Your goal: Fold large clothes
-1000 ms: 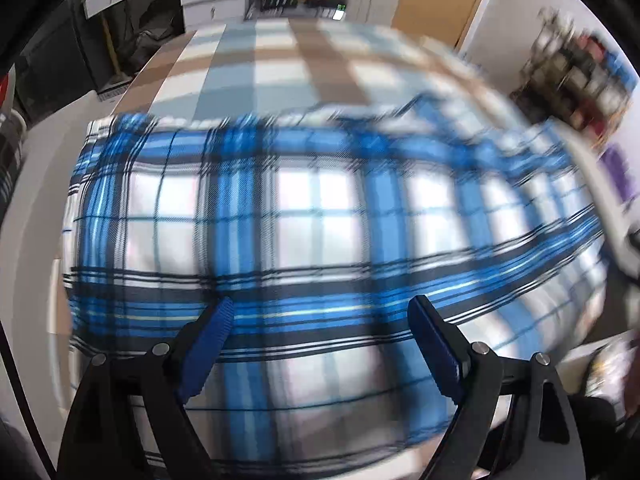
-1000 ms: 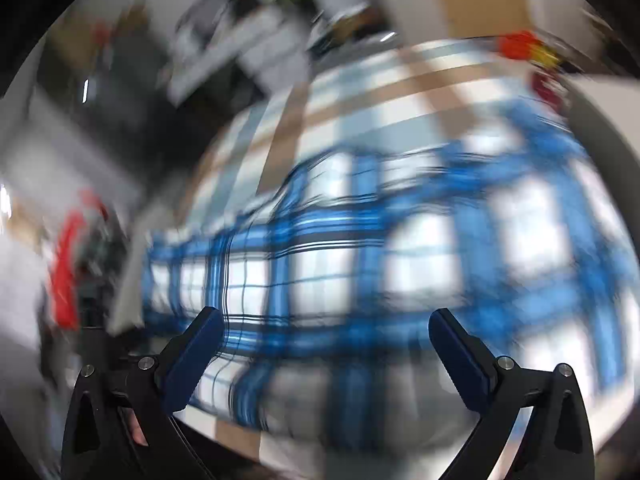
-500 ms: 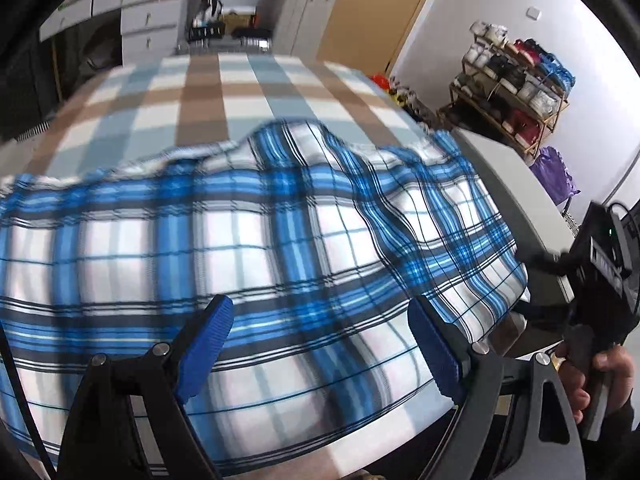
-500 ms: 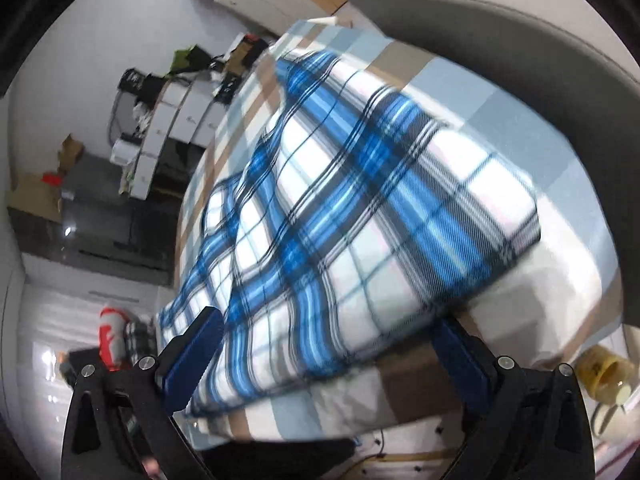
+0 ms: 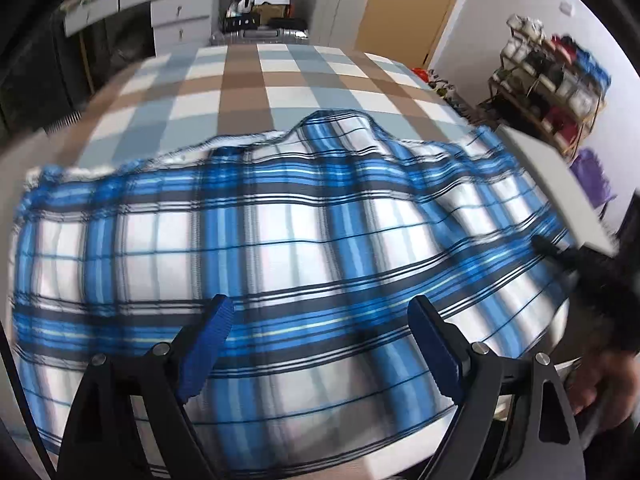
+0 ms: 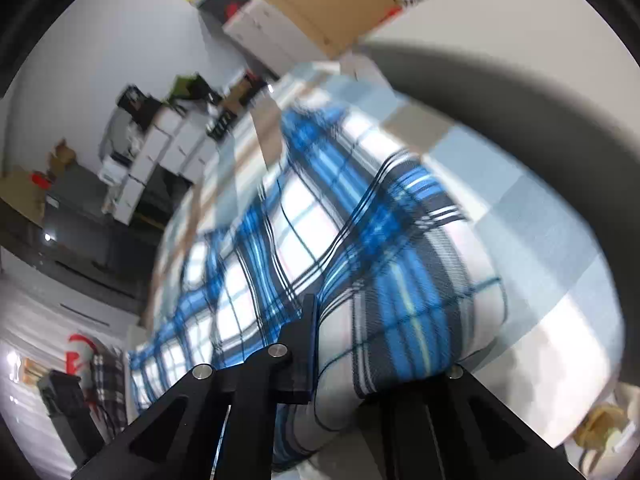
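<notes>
In the left wrist view, white drawer units (image 5: 176,12) stand at the far left beyond the bed. The bed's checked cover (image 5: 244,80), in brown, pale blue and white squares, fills the middle ground. Across its near half lies the blue plaid garment (image 5: 280,240), spread wide from the left edge to the right, its far hem rippled and showing a white underside. The left gripper (image 5: 316,332) hovers just above the near part of the cloth with its 2 blue-padded fingers (image 5: 208,336) spread well apart, nothing between them. Further right, a pale grey board (image 5: 560,192) borders the bed, and at the cloth's right end the black tip of the other tool meets the fabric, blurred; a hand (image 5: 600,380) shows below it. A cluttered shelf rack (image 5: 548,76) stands against the far right wall.

In the right wrist view, the scene is tilted. The drawer units (image 6: 160,152) sit at the left, the plaid garment (image 6: 320,240) runs from lower left toward the centre, and its near corner is bunched up at the right gripper (image 6: 340,340). The fingers are drawn close and pinch this fold; the left finger (image 6: 304,344) presses against the cloth, while the right one is hidden behind the fabric. The checked cover (image 6: 540,240) shows to the right, under the grey board (image 6: 520,60).
</notes>
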The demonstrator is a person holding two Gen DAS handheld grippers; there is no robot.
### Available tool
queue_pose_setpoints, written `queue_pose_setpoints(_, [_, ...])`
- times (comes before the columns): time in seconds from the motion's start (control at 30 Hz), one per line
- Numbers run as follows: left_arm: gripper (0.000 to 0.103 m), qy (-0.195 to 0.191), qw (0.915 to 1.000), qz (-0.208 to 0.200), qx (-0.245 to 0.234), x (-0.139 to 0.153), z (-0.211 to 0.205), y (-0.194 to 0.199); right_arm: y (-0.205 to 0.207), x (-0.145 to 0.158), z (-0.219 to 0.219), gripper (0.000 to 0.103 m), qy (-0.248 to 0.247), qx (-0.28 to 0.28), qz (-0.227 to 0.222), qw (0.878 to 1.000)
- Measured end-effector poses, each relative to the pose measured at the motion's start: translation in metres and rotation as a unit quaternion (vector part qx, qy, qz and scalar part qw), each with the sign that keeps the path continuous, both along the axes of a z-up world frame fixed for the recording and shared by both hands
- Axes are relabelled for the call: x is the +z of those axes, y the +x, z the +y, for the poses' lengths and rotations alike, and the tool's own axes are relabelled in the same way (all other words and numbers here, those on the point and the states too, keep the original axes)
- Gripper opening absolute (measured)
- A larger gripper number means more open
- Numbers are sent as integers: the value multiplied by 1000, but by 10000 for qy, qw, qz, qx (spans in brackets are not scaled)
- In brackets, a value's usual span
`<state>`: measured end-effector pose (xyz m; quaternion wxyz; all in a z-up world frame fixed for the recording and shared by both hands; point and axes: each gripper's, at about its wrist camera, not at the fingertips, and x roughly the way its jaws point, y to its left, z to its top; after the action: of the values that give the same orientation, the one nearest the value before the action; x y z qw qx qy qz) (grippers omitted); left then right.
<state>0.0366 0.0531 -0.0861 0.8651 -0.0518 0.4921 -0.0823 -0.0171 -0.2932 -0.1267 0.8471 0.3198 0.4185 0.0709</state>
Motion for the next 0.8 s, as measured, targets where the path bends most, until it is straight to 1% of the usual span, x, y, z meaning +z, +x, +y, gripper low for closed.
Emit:
queue_pose_setpoints(0.07, [86, 231, 9996, 140, 3, -9, -1, 1, 2, 7, 8, 5, -315, 115, -113, 9994])
queue_pose_setpoints(0.13, [86, 638, 9978, 158, 112, -17, -6, -1, 0, 16, 15, 4, -468, 223, -340, 9981])
queue_pose_setpoints(0.2, [86, 754, 9969, 234, 32, -22, -13, -2, -1, 25, 19, 4, -514, 237, -553, 9969])
queue_pose_setpoints(0.27, [86, 811, 9963, 281, -43, -24, -22, 2, -3, 29, 17, 4, -371, 192, -654, 9970])
queue_pose_setpoints(0.3, [86, 824, 9961, 295, -115, -24, -27, 3, -5, 29, 15, 4, -318, 164, -672, 9971])
queue_pose_setpoints(0.37, [86, 888, 9953, 265, -275, -22, -39, 5, -4, 28, 13, 4, -519, 123, -647, 9965])
queue_pose_setpoints(0.4, [86, 962, 9946, 227, -331, -22, -45, 5, -1, 26, 9, 4, -523, 87, -604, 9968])
queue_pose_setpoints(0.47, [86, 1056, 9927, 165, -561, -21, -62, 6, 3, 24, -1, 4, -420, -19, -544, 9976])
queue_pose_setpoints(0.53, [86, 1119, 9906, 117, -780, -21, -76, 12, -1, 26, -11, 3, -372, -187, -586, 9974])
queue_pose_setpoints(0.6, [86, 1058, 9883, 67, -1100, -20, -95, 19, -11, 38, -20, 3, -506, -370, -849, 9944])
queue_pose_setpoints(0.7, [86, 781, 9847, 36, -1557, -18, -114, 27, -27, 60, -22, 3, -1057, -629, -1358, 9831])
queue_pose_setpoints(0.77, [86, 546, 9857, 43, -1592, -14, -115, 24, -34, 69, -23, 3, -1418, -753, -1578, 9743])
queue_pose_setpoints(0.8, [86, 446, 9866, 74, -1567, -11, -112, 23, -35, 71, -22, 3, -1554, -775, -1605, 9716])
